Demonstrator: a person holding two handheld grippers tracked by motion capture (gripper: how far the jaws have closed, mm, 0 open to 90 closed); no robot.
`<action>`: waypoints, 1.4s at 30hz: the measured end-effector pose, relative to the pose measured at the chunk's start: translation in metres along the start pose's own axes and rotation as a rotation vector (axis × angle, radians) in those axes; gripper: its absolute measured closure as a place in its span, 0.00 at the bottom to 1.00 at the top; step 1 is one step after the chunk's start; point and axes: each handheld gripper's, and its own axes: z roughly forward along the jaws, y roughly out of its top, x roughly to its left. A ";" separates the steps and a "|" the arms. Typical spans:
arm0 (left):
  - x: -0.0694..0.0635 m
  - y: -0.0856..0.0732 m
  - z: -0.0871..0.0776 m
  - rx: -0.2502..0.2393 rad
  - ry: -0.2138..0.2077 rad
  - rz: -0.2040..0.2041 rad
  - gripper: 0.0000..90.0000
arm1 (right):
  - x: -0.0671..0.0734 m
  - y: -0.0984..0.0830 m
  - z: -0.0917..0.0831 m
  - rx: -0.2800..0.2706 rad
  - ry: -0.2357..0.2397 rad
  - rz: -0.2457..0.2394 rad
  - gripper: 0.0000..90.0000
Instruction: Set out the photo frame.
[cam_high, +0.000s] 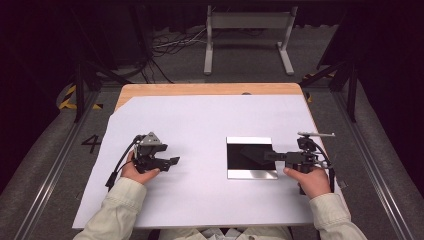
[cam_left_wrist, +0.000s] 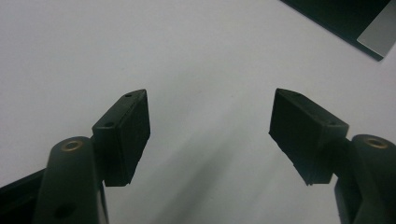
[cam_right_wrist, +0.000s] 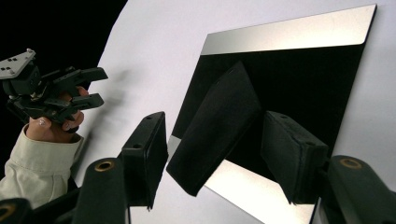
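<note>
I see a wooden tabletop (cam_high: 200, 89) covered by a white sheet (cam_high: 200, 125). On the sheet, toward four o'clock from the tabletop's middle, lies a square mirror plate (cam_high: 251, 172), flat, dark in its reflection with bright strips along its near and far edges. My right hand-held gripper (cam_high: 267, 155) sits at the plate's three o'clock side, held by the right hand (cam_high: 311, 180), and reaches in over the glass. A black cloth pad (cam_right_wrist: 217, 126) stands between its jaws in the right gripper view, tilted and resting on the mirror; the jaws are spread, and I cannot tell whether either one touches the pad. My left hand-held gripper (cam_high: 172, 161) is at nine o'clock from the plate, well apart from it, held by the left hand (cam_high: 137, 172) just above the sheet. Its jaws stand wide apart with nothing between them, only bare white sheet beyond. The mirror plate's corner shows at one o'clock in the left gripper view.
</note>
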 end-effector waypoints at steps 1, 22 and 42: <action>0.000 0.000 0.000 0.003 0.000 -0.001 0.33 | 0.000 0.000 0.001 0.004 -0.001 -0.002 0.45; -0.001 0.000 0.001 0.004 0.002 -0.001 0.33 | 0.004 0.001 0.017 0.048 0.006 -0.008 0.54; -0.001 0.000 0.002 0.010 0.001 0.002 0.33 | 0.009 0.002 0.017 0.069 -0.012 -0.052 0.68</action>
